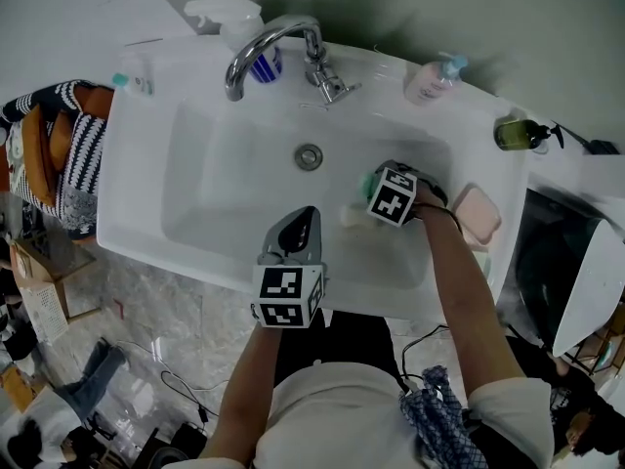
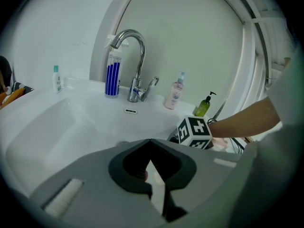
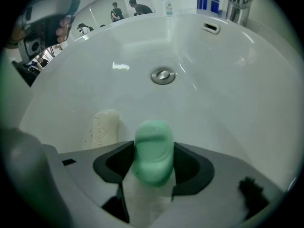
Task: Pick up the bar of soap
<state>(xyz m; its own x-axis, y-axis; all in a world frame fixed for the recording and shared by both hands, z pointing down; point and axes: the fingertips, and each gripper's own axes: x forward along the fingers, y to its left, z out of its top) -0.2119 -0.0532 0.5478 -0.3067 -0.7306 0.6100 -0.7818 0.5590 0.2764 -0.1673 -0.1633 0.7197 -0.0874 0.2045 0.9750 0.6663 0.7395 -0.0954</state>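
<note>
We find the right gripper [image 3: 153,161] clamped across the pale green oval soap bar [image 3: 153,144], whose long axis runs out along the jaws, low over the white sink basin [image 3: 237,80]. The left gripper [image 2: 151,165], closed on nothing, hangs well apart.

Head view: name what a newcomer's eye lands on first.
The right gripper has its fingers clamped on a green bar of soap inside the white sink. A pale bar lies on the basin floor beside it, and the left gripper hangs shut and empty above the near rim.
</note>
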